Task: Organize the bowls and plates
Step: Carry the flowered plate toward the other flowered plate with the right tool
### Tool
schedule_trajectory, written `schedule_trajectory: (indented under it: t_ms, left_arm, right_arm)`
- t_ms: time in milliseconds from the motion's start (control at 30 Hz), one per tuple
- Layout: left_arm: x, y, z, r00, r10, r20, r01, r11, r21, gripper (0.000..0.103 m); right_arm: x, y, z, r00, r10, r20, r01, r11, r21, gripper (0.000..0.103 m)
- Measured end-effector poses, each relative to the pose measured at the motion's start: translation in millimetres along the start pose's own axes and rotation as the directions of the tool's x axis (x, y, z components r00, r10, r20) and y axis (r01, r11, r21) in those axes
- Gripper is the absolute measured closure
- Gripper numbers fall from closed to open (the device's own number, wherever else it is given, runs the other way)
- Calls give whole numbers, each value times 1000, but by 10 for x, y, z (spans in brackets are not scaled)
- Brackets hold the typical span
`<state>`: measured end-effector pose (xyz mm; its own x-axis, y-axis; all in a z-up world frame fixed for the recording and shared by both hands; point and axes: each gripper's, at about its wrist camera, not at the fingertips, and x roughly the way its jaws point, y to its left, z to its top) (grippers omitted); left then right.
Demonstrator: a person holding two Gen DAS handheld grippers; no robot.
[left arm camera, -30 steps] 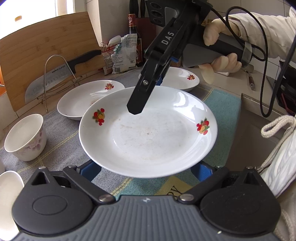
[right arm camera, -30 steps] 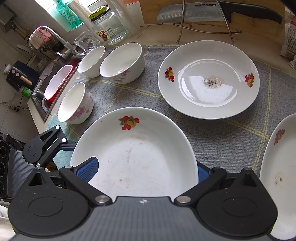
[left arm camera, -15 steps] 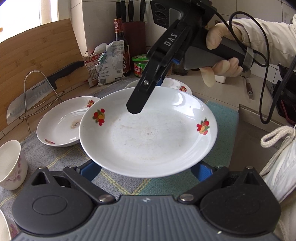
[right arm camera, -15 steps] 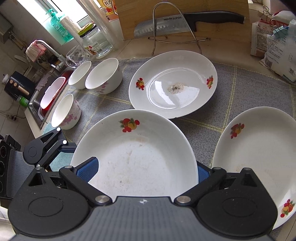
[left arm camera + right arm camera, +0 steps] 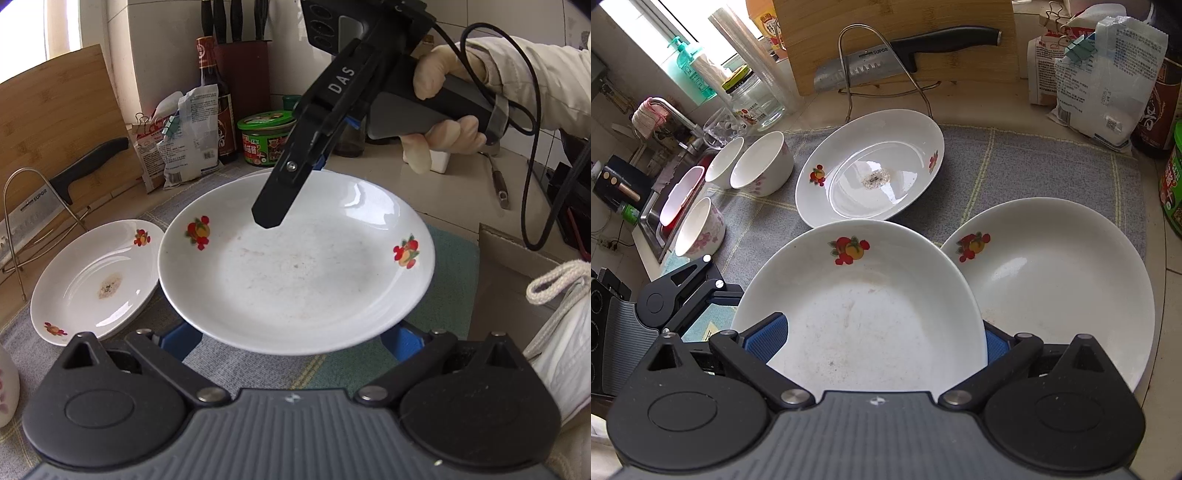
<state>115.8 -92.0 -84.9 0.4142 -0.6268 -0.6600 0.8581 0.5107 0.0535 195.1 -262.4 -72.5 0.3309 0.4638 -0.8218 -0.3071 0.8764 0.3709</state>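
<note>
you carry one plate (image 5: 295,273) between both tools: your left gripper (image 5: 291,332) grasps its near rim, blue pads spread wide on either side, and your right gripper (image 5: 875,332) clamps the opposite rim the same way. the plate hangs in the air above the grey mat (image 5: 1034,166), tilted a little, with old smears across its well.

the main danger is the two grips pulling against each other. if one hand turns or lifts faster than the other, the glazed rim can slide out of a pad and the plate drops onto the dishes below. letting go with one side too soon would leave the whole weight levered on a single rim hold, and it would likely tip.

just under the far edge lies the right-hand plate (image 5: 1060,288), which looks like the place to stack. come down crooked and rim strikes rim, and that could chip. the pads underneath may also get pinched between the two plates as you set it down.

to the left sits the crumbed plate (image 5: 871,173), very near the carried one, so a sideways drift would knock it. three bowls (image 5: 761,166) stand further left by the sink. behind are a wire rack (image 5: 882,66) with a cleaver (image 5: 879,62), a cutting board (image 5: 55,122), sauce bottle (image 5: 218,107), green-lidded jar (image 5: 266,136) and snack bags (image 5: 1100,74). your right tool's cable (image 5: 532,147) loops nearby and could snag.
</note>
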Motion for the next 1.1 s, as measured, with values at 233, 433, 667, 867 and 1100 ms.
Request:
schedule_trajectory:
  t_ms: [233, 433, 667, 867, 1100]
  left_arm:
    - [169, -69, 130, 1000, -6, 0, 6, 1000, 3, 2]
    - [295, -90, 217, 1000, -6, -9, 6, 1000, 5, 2]
    - [424, -95, 282, 1000, -14, -23, 14, 1000, 1, 2]
    - [497, -85, 311, 999, -19, -31, 19, 1000, -5, 2]
    - [549, -70, 342, 999, -23, -31, 23, 1000, -16, 2]
  right_arm:
    - [-103, -242, -2, 1000, -6, 16, 6, 1000, 10, 0]
    - [-147, -408, 3, 1000, -8, 23, 8, 1000, 20, 0]
    - [-154, -589, -1, 1000, -3, 28, 2, 999, 36, 0]
    - [-140, -706, -4, 1000, 2, 31, -3, 999, 51, 0]
    - [-134, -792, 10, 999, -1, 40, -2, 998, 62, 0]
